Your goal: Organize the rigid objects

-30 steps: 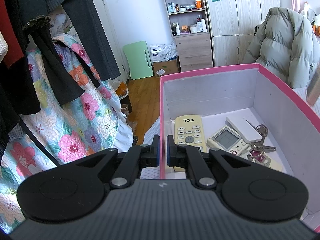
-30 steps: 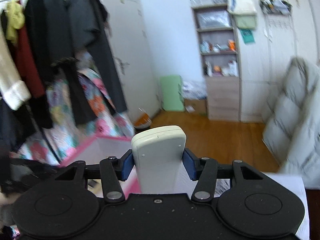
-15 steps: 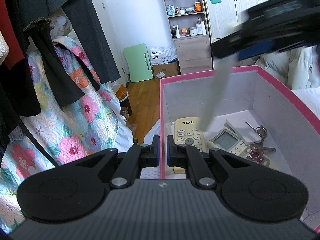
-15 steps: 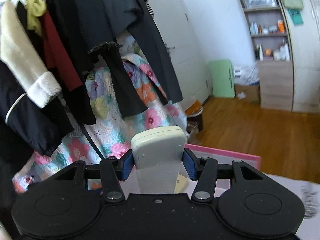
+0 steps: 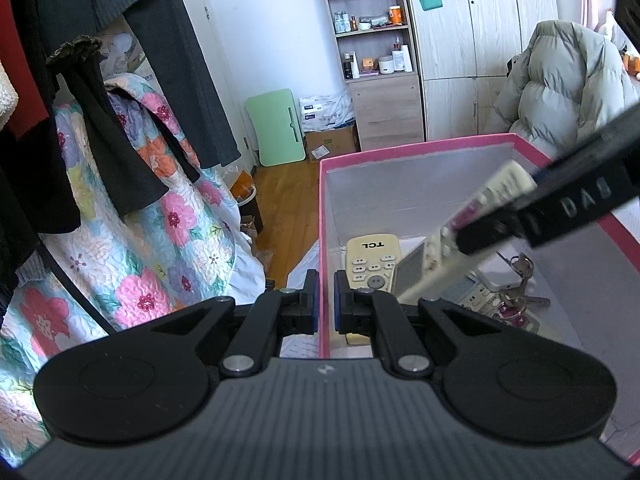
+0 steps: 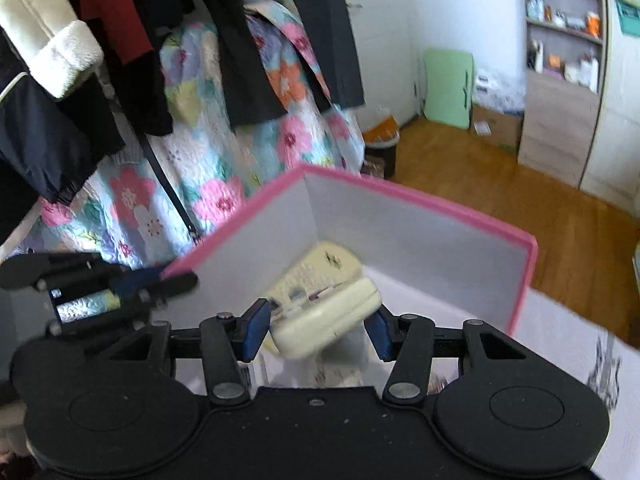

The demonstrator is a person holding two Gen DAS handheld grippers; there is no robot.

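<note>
A pink box with white walls stands in front of me. My left gripper is shut on the box's near left wall. A cream TCL remote, a white device and a bunch of keys lie inside. My right gripper hangs over the box with its fingers spread. A cream remote sits tilted between them, slipping down into the box. In the left wrist view this remote slants down from the right gripper. The pink box also shows in the right wrist view.
Dark clothes and a floral quilt hang at the left. A wooden floor, a green folding table, a shelf unit and a padded grey jacket lie beyond the box.
The right gripper swung over the box and tipped downward. Its fingers opened and the cream remote tilted and began dropping into the box. The left gripper has not moved.
</note>
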